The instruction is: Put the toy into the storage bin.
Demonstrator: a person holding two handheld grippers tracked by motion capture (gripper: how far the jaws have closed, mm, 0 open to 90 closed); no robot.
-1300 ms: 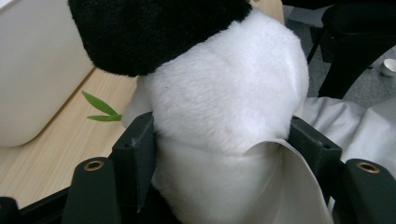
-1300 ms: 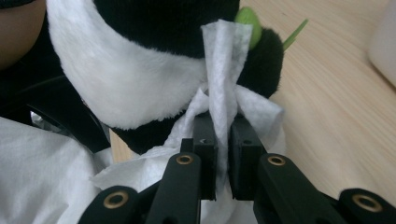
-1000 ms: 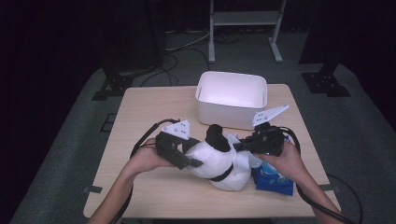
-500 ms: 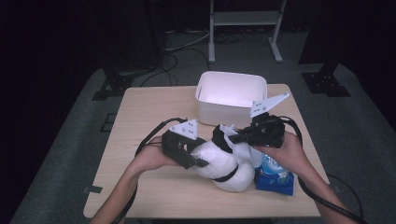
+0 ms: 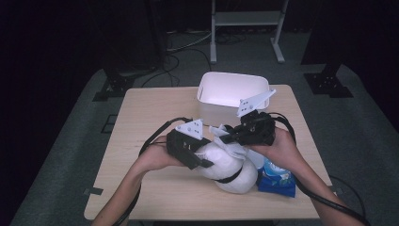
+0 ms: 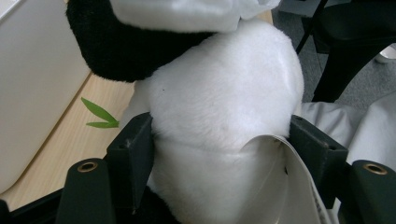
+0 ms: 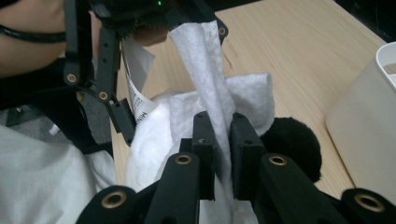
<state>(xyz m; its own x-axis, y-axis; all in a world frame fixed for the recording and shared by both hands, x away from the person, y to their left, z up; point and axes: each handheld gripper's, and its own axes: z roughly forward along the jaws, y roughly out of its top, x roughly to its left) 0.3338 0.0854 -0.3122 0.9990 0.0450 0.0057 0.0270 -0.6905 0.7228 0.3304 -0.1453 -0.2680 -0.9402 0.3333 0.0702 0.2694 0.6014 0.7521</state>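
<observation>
The plush panda (image 5: 230, 167) lies on the wooden table (image 5: 141, 141), white body with black ear and band, directly under both grippers. In the left gripper view its white body (image 6: 219, 116) fills the gap between the two black jaws, and both pads press into the fur; a sewn-in label hangs at the right-hand jaw. The left gripper (image 5: 200, 160) thus holds the panda, jaws about half apart.

A white wipe (image 7: 210, 79) rises as a stretched strip from the right gripper's jaws; its lower part is draped over the panda's fur. The right gripper (image 5: 226, 136) has its jaws nearly together, clamped on this strip, with a black plush ear (image 7: 292, 140) just beyond its right-hand jaw. In the high view this gripper sits above the panda's upper end, close beside the left gripper.

A blue packet (image 5: 277, 176) lies on the table under the right hand, touching the panda's side. A white bin (image 5: 233, 89) stands beyond both grippers. Two green leaf shapes (image 6: 98, 116) lie on the table beside the left gripper's left-hand jaw.
</observation>
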